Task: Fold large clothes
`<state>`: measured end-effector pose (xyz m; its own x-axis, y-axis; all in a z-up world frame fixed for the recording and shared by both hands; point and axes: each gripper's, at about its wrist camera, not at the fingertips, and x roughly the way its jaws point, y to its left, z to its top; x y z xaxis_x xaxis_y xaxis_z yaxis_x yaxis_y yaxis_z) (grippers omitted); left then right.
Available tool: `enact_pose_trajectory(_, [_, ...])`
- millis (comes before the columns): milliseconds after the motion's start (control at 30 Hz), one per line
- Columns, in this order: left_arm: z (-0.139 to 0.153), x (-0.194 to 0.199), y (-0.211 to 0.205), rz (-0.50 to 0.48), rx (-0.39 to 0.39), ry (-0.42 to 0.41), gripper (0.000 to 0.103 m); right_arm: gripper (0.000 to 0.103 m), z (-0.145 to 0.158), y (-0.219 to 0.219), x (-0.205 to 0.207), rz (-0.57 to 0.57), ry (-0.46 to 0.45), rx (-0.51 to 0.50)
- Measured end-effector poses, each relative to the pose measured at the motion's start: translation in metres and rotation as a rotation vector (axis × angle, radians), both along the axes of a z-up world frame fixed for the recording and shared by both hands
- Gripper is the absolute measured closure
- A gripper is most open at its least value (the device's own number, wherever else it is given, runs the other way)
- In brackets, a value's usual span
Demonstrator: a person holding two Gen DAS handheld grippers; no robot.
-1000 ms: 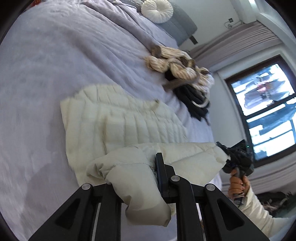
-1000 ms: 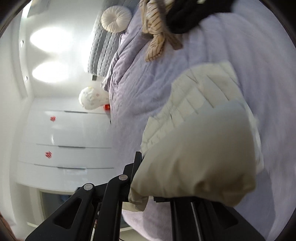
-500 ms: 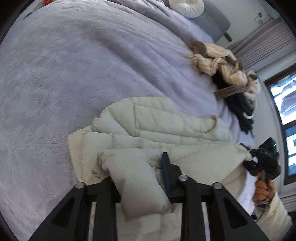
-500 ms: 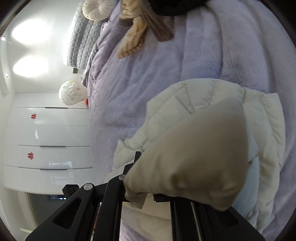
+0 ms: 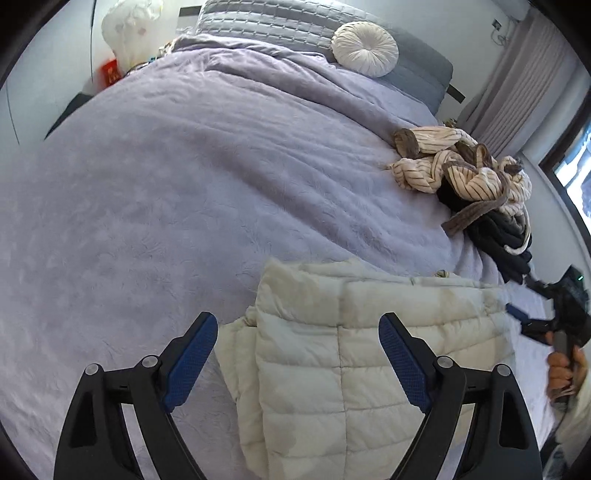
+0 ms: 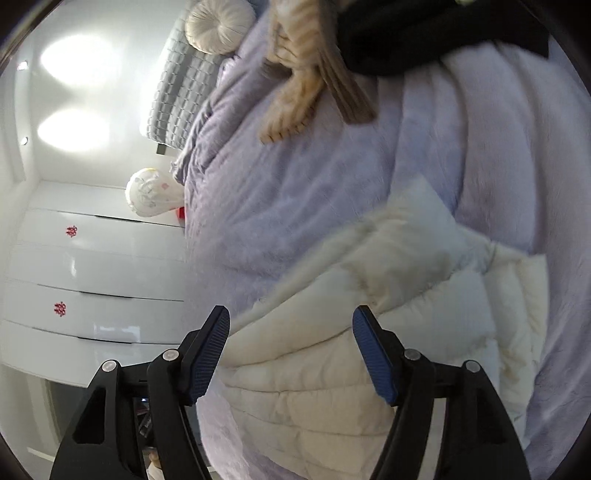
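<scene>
Nearest the left gripper (image 5: 297,338), the jaws have just been opening and now stand spread wide, blue pads clear of the cream jacket (image 5: 354,354) that lies below and between them. The right gripper (image 6: 291,338) has likewise just been opening; its jaws gape over the same jacket (image 6: 369,350), nothing pinched. The jacket rests flat on the bed (image 5: 184,184) near its close edge, doubled over on itself with layered edges showing on its left side, so one fold looks laid down and let go. What is left, by my reckoning, is perhaps a further fold or a tidy-up of this jacket, then the pile (image 5: 461,173) of striped and dark clothes farther off, which is untouched and crumpled. The right gripper (image 5: 554,314) sits just beyond the jacket's right edge, close to where the bed drops off. To the left and ahead the bedspread lies open, giving wide room to work. Far back sit a round cushion (image 5: 364,48) and the headboard (image 5: 280,18).
</scene>
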<state>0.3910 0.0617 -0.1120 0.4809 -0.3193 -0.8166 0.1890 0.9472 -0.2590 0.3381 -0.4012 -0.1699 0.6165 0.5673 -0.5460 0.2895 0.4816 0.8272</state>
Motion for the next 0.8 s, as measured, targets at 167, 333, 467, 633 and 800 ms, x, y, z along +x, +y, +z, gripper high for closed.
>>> enact_pose_trajectory(167, [-0.019,-0.003,-0.027,-0.089,-0.030,0.038,0.050,0.087,0.010,0.002,-0.010,0.056,0.064,-0.211])
enact_pose_trajectory(333, [-0.047,0.011,-0.056,-0.082,0.016,0.044,0.055,0.088,-0.008,-0.004,-0.009,0.074,0.116,-0.328])
enact_pose_trajectory(467, [-0.079,0.038,-0.058,0.010,0.029,0.084,0.055,0.088,-0.030,-0.011,0.006,0.070,0.155,-0.389])
enact_pose_trajectory(633, [-0.105,0.056,-0.057,0.065,0.036,0.098,0.055,0.089,-0.056,-0.013,0.020,0.055,0.181,-0.379])
enact_pose_trajectory(800, [-0.118,0.064,-0.064,0.057,0.058,0.085,0.055,0.092,-0.078,-0.017,0.029,0.036,0.195,-0.381])
